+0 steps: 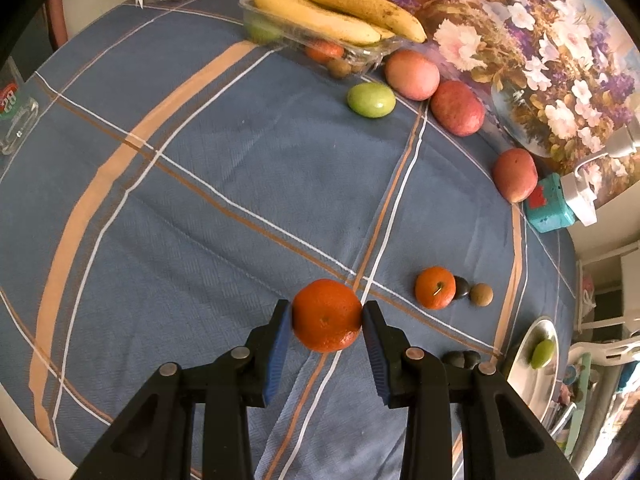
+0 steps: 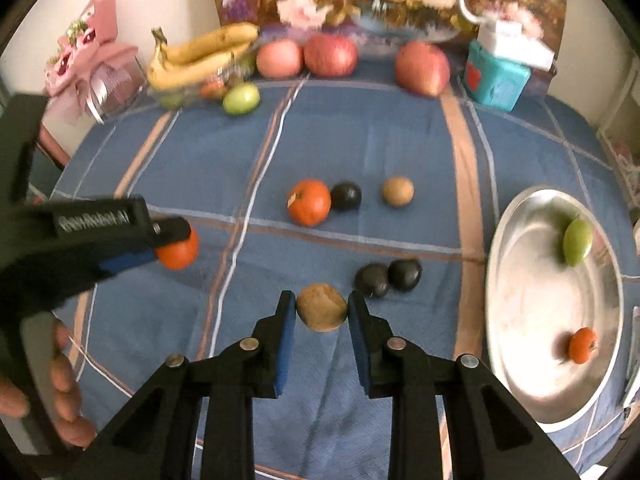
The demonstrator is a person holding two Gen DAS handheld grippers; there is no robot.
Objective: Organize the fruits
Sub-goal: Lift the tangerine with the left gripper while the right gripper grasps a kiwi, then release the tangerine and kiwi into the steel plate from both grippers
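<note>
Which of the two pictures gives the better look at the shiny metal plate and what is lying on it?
The right wrist view. There the metal plate shows nearly whole, holding a green fruit and a small orange fruit. The left wrist view catches only a thin sliver of the plate at its edge, with just the green fruit visible.

The surface [image 1: 200, 208] wears a woven blue cloth — matt, finely ribbed, with printed stripes. The dish [image 2: 516, 384] is polished metal, bright and mirror-smooth. A clear plastic tray [image 1: 256, 8] holds bananas [image 1: 332, 4] with dull, speckled skins. The mandarin [image 1: 326, 316] has a pebbled, faintly glossy rind; the brown fruit [image 2: 321, 307] looks matt and rough. Both dark plums [image 2: 388, 276] are smooth with a soft sheen. The fingers [image 1: 280, 344] — matt black plastic — carry blue ribbed pads [image 2: 286, 344].
</note>
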